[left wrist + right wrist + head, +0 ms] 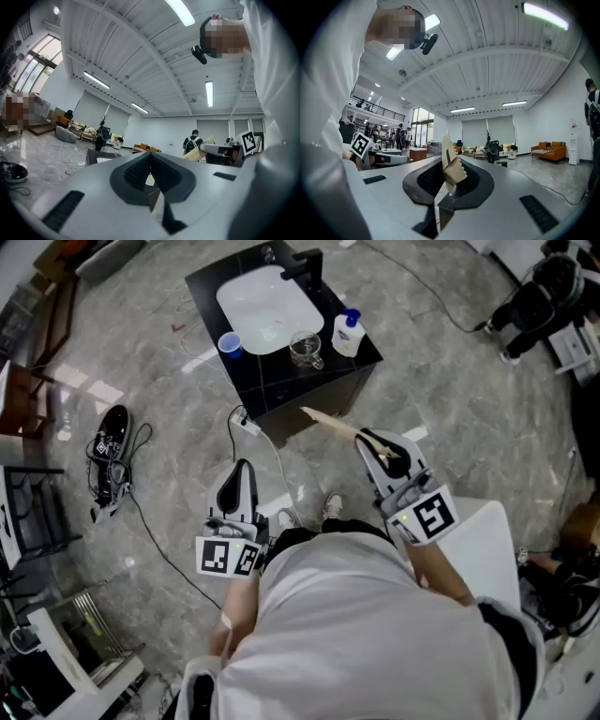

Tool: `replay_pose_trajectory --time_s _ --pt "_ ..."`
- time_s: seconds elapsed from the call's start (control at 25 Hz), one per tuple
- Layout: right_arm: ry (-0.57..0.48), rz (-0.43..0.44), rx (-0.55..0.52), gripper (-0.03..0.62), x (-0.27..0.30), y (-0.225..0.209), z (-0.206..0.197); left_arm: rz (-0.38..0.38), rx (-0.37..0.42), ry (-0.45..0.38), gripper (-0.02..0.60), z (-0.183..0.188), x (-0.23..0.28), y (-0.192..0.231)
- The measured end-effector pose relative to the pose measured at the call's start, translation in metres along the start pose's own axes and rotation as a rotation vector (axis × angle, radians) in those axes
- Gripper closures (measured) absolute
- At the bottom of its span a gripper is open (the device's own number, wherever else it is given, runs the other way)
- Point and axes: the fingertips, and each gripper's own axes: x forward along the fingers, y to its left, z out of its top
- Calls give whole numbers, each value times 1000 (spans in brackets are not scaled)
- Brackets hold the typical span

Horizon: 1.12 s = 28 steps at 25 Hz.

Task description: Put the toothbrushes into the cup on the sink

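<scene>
R grpr (375, 446) is clenched on one end of a toothbrush pack (333, 425). It's a tan paper sleeve w/ a serrated edge; I take it for a toothbrush from the task, contents not visible. The pack sticks out toward 11 o'clock and is in the air, well apart from the sink unit (309, 381). L grpr (240, 472) has jaws together w/ nothing btwn them, low at the person's 10 o'clock.

Risks (judgement):
- Grip is at the pack's tail, so the long free end could swing or slip in the jaws and miss the cup mouth.
- Two candidate cups, so it could go in the wrong one.
- Both cups sit near the counter's front edge. A sideways nudge from the pack tip or jaws could tip one or push it off; the blue one looks light.
- Cable (272, 451) lies on the floor btwn the person and the unit at 12 o'clock, so stepping in could snag it.
- L grpr isn't bracing anything, so no support if a cup wobbles.

Containers:
- Blue cup (230, 344), at 7 o'clock of the basin (272, 306): upright, no brush seen in it.
- Glass mug (306, 349), at 5 o'clock of the basin: upright, looks empty, too small to be sure.
- Soap bottle (349, 334), just beside the mug at 2 o'clock: capped, pale liquid.
- Basin: white, nothing in it.
</scene>
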Motion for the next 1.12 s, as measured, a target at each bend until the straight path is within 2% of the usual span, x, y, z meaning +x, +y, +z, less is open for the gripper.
replay_pose_trajectory --time_s 0.4,0.6,0.8,1.12 --pt "12 23 -18 536 -18 -6 -3 -2 0 -9 578 0 1 -15" --pt "-26 11 14 536 -26 -15 2 12 -6 -1 578 -6 4 -22" --pt "-47 -3 45 534 -42 -32 1 31 -62 -27 578 0 14 -29" --pt "-74 28 51 534 -51 -57 1 65 -20 -68 578 11 42 -39"
